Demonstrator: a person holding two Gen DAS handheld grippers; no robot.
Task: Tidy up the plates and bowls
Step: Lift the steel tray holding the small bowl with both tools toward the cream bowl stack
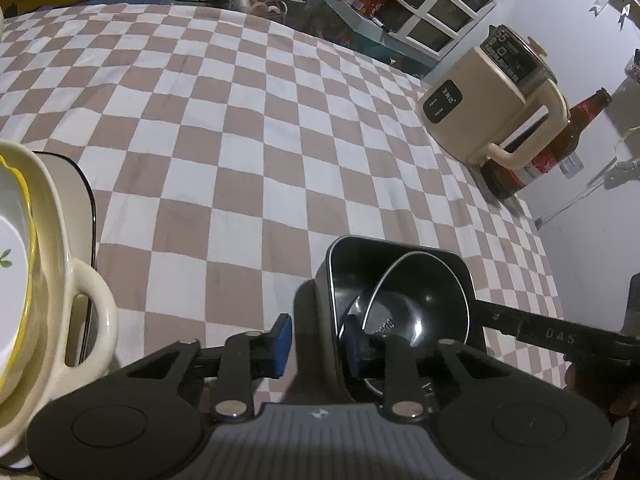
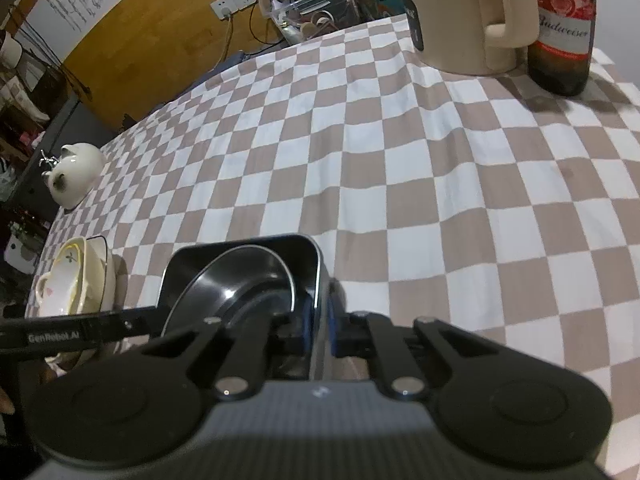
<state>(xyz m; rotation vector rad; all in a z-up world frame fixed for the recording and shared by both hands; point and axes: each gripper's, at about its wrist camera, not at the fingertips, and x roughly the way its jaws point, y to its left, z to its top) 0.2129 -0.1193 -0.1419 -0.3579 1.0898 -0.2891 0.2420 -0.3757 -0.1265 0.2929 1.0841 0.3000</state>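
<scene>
Black square dish (image 1: 400, 276) holds a tilted round black bowl (image 1: 416, 300)

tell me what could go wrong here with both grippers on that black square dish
1. The left gripper straddles the black square dish's wall with a gap; a lift might tilt it.
2. The round black bowl sits tilted inside and could slide.
3. The cream dish stack sits close alongside and could get knocked.

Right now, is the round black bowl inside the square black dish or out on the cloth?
Inside. The round black bowl sits tilted within the square black dish, its silvery rim leaning against the dish's walls.
</scene>
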